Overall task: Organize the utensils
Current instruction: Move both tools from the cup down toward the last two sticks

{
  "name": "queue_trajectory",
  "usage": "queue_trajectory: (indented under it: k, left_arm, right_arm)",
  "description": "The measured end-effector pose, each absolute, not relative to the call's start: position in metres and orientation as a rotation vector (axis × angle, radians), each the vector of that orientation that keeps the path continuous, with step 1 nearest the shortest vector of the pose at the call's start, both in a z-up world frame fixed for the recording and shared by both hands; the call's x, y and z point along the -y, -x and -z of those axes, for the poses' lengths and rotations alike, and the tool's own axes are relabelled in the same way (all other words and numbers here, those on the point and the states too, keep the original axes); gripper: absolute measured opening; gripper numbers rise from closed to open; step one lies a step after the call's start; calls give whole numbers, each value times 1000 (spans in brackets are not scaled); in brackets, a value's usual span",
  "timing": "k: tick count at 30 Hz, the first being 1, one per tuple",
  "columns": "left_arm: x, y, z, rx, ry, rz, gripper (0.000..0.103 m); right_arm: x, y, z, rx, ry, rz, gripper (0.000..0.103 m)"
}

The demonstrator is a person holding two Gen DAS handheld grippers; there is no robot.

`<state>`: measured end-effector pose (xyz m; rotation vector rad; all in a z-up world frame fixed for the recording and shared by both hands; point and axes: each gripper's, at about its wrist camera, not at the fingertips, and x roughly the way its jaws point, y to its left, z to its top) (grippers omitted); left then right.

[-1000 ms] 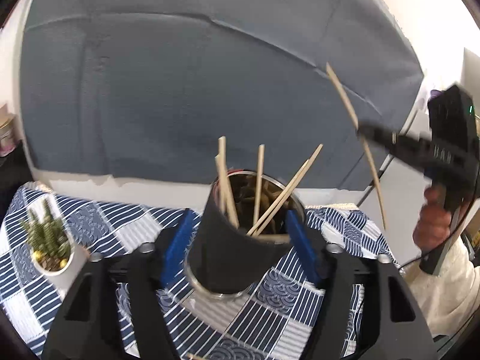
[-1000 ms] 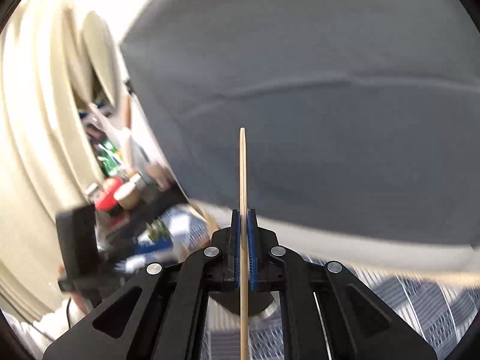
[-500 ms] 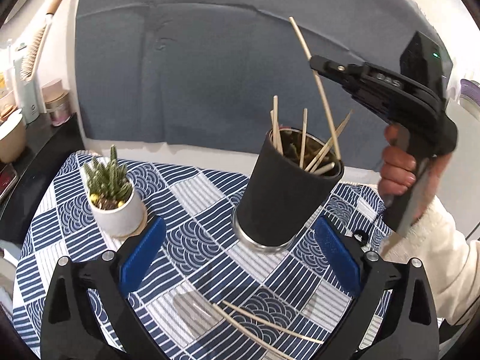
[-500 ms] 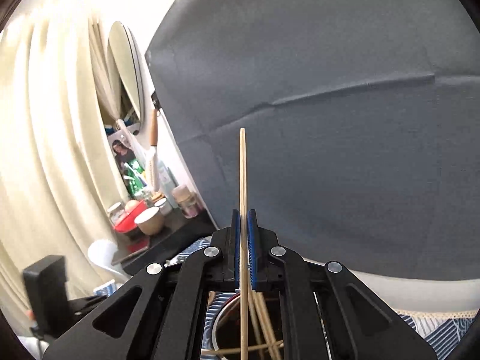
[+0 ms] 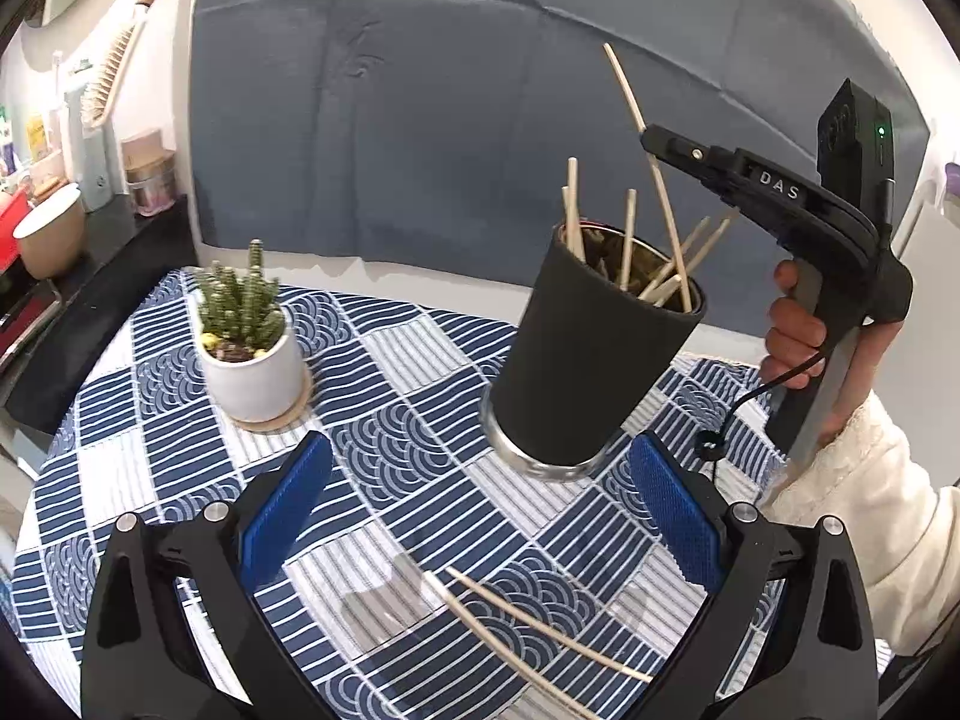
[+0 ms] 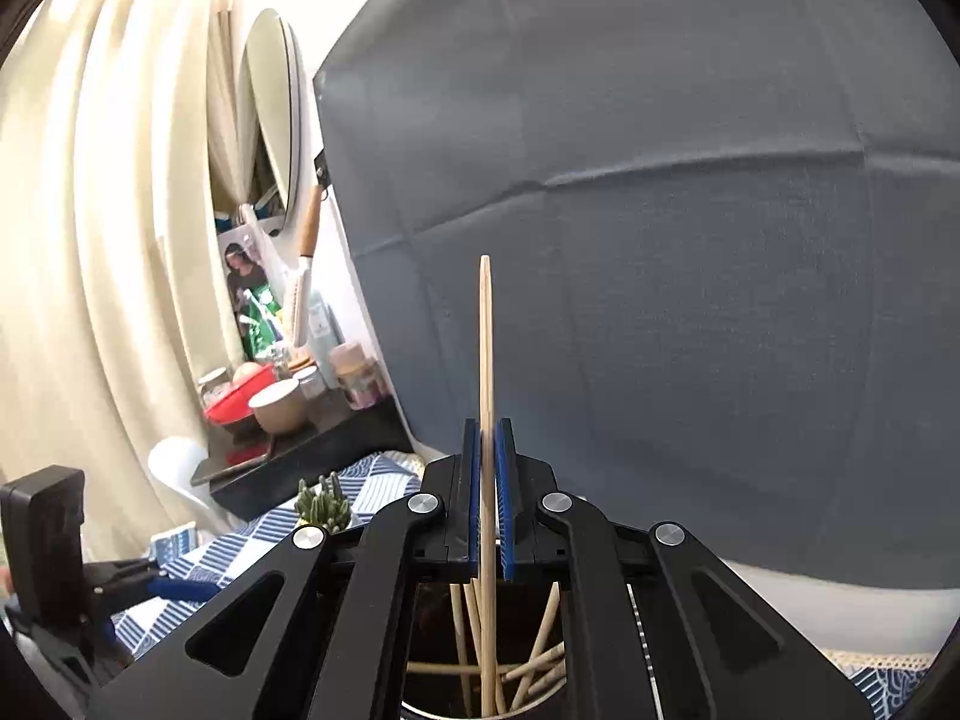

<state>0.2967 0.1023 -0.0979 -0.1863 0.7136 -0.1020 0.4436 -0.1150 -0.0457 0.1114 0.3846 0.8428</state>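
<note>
Nearest the left wrist camera, the left gripper (image 5: 480,510) hangs low over the worktop with its jaws spread wide and nothing between the blue pads (image 5: 285,510). Just under and past them, two loose chopsticks (image 5: 540,624) lie flat on the blue-and-white patterned tablecloth (image 5: 384,396), crossing near their left ends.

Further on, a black cup (image 5: 591,363) with a metal base stands on the cloth, a little right of centre. Several chopsticks (image 5: 627,246) lean inside it at mixed angles, their tops sticking out above the rim. To the left of the cup, well apart from it, a small cactus (image 5: 240,300) sits in a white pot (image 5: 252,375) on a round coaster.

Above the cup, the right gripper (image 6: 489,516) reaches in from the right. Its jaws stand close on either side of one upright chopstick (image 6: 485,372); a thin gap shows beside the right pad, so I cannot tell whether they are pinching it. The lower end of that stick goes down inside the cup (image 6: 540,678), among the others, and its upper end points up past the jaws.

Behind everything hangs a grey-blue cloth backdrop (image 5: 456,138). At the far left, a dark shelf (image 5: 90,276) carries bowls and jars.
</note>
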Motion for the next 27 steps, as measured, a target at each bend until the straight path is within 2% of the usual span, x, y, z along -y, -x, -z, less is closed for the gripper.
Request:
queue_trajectory:
  k: [8, 10, 11, 12, 14, 15, 16, 18, 21, 27]
  left_arm:
    - [-121, -282, 95, -741, 223, 20, 97]
    - [-127, -278, 94, -750, 229, -3, 97]
    - [-130, -276, 93, -752, 234, -12, 97]
    - [-134, -273, 92, -756, 247, -17, 97]
    - [-138, -271, 92, -766, 266, -12, 97]
    - [-140, -270, 92, -776, 272, -12, 97]
    - [-141, -269, 93, -780, 272, -13, 97]
    - [-141, -269, 96, -802, 270, -8, 97]
    - [-135, -269, 108, -842, 246, 7, 97]
    - [-116, -274, 140, -936, 230, 104, 97]
  right_arm:
    - [138, -437, 43, -414, -121, -828, 9]
    - [148, -433, 39, -420, -121, -814, 19]
    - [151, -431, 37, -421, -119, -803, 30]
    - [155, -429, 35, -419, -116, -788, 37]
    - [168, -422, 30, -425, -106, -767, 43]
    - [174, -419, 29, -434, -102, -755, 51]
    - [181, -416, 28, -441, -100, -739, 56]
    - [193, -408, 27, -458, -101, -723, 74]
    - [207, -394, 32, -487, -78, -664, 86]
    - [209, -371, 52, -606, 6, -571, 86]
